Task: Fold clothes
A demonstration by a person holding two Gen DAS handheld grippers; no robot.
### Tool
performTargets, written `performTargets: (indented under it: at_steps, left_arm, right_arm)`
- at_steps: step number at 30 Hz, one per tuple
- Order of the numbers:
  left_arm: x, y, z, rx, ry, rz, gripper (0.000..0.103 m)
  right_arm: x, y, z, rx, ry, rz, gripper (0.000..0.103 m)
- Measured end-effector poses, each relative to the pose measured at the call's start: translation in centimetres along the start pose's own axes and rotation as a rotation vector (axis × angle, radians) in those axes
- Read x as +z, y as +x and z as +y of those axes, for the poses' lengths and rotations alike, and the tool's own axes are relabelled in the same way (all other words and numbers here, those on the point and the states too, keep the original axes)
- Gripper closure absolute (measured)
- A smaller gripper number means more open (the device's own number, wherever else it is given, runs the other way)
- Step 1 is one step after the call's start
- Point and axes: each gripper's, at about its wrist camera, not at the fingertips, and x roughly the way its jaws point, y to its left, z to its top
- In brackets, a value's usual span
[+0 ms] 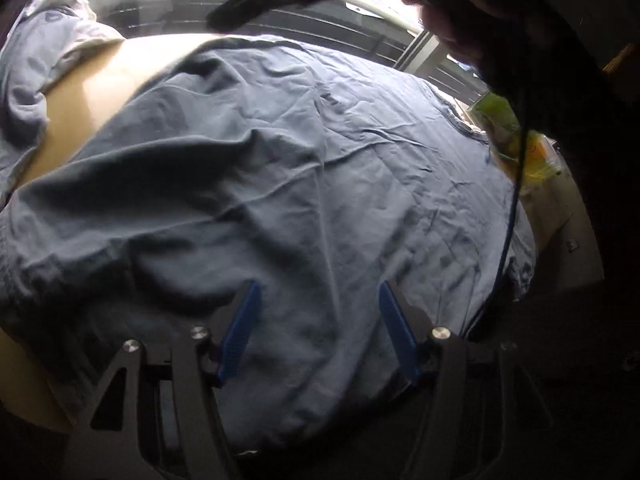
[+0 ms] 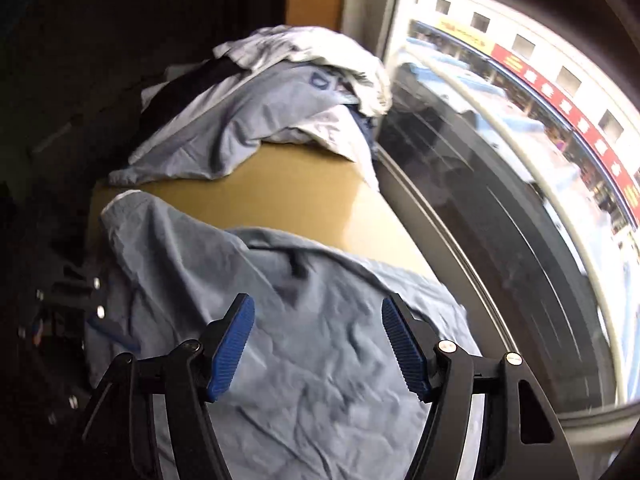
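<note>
Shirt fabric, a soft grey-blue cotton full of fine creases and shallow ridges, lay spread flat over most of a smooth tan surface. Its near edge draped toward the lower rim of the left wrist view, and one bulging fold rose left of centre. In the right wrist view the same shirt looked paler, with a rounded sleeve or corner humped up at its far left end and a small dark tab near the upper edge.

A pile of clothes, white and light blue, crumpled and loosely heaped, sat at the far end of the surface, well apart from the spread garment, with bare tan surface between them. A window ran along one long side.

The left gripper hung over the near part of the shirt, its black arms ending in ribbed blue pads. Its fingers stood wide apart with only cloth showing between them, gripping nothing; whether the tips touched the fabric could not be told. The right gripper was likewise spread wide above the shirt, its fingers empty. A dark cable trailed down at the right of the left view, beside a hand near the top.
</note>
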Motion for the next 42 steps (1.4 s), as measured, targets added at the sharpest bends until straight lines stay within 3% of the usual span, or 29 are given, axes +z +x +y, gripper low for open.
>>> performTargets:
  at_steps: [1,2,4,6,9,12,16,18,19,21,22,23,26,31,35,38,39,40,42]
  left_arm:
    - [-0.2,-0.1,-0.1,-0.008,0.003,-0.003,0.041]
    - [-0.4,-0.3,-0.1,-0.018,0.003,-0.003,0.041]
    - [-0.8,-0.4,0.4,-0.059,-0.023,-0.014,0.041]
    - [-1.4,-0.7,0.5,-0.089,-0.027,-0.013,0.041]
    - [-2.3,-1.1,1.3,-0.166,-0.076,-0.029,0.041]
    - [-2.4,-1.4,2.3,-0.233,-0.128,-0.034,0.042]
    - [-3.0,-1.8,2.1,-0.239,-0.134,-0.033,0.045]
    - [-3.1,-1.6,1.2,-0.206,-0.106,-0.035,0.046]
    - [-3.1,-1.6,0.8,-0.194,-0.105,-0.041,0.046]
    - [-3.1,-1.5,0.4,-0.175,-0.086,-0.048,0.046]
    - [-3.0,-1.5,0.3,-0.170,-0.087,-0.050,0.046]
    - [-3.0,-1.4,0.2,-0.169,-0.093,-0.054,0.046]
    - [-2.9,-1.0,-0.1,-0.172,-0.117,-0.061,0.046]
    - [-2.9,-1.1,-0.1,-0.145,-0.115,-0.064,0.046]
    - [-2.6,-1.1,-0.8,-0.070,-0.075,-0.069,0.045]
    - [-2.1,-0.9,-0.8,-0.053,-0.098,-0.065,0.044]
    - [-2.0,-0.9,-0.9,-0.048,-0.106,-0.064,0.044]
    - [-2.0,-0.8,-1.0,-0.049,-0.088,-0.059,0.043]
    - [-1.9,-1.0,-0.7,-0.027,-0.073,-0.057,0.043]
  right_arm:
    - [1.6,1.7,0.9,0.043,-0.047,0.044,0.063]
    - [2.7,3.6,2.0,0.081,-0.093,0.090,0.071]
    - [4.1,6.8,3.7,0.092,-0.158,0.143,0.071]
    - [5.3,8.5,3.6,0.102,-0.136,0.176,0.071]
    - [5.5,10.1,3.5,0.276,-0.096,0.304,0.070]
    - [5.2,10.4,4.1,0.331,-0.112,0.356,0.063]
    - [4.6,9.9,5.3,0.327,-0.228,0.392,0.055]
    - [4.0,9.5,6.7,0.280,-0.311,0.399,0.052]
    - [3.8,9.3,7.4,0.262,-0.324,0.407,0.055]
    - [3.4,8.9,8.7,0.234,-0.330,0.426,0.077]
    - [3.1,8.6,9.6,0.210,-0.342,0.424,0.092]
    - [2.9,8.3,10.5,0.182,-0.359,0.419,0.095]
    - [2.7,7.9,11.6,0.082,-0.347,0.389,0.097]
    - [5.1,4.9,6.9,-0.045,-0.102,0.184,0.099]
    - [7.5,2.9,2.7,-0.137,0.103,0.031,0.099]
    - [9.2,2.4,-0.9,-0.387,0.177,-0.041,0.103]
    - [9.0,2.3,-2.3,-0.345,0.238,-0.036,0.103]
    - [8.2,2.2,-3.1,-0.249,0.288,-0.027,0.103]
    - [8.1,1.9,-3.1,-0.173,0.272,-0.050,0.102]
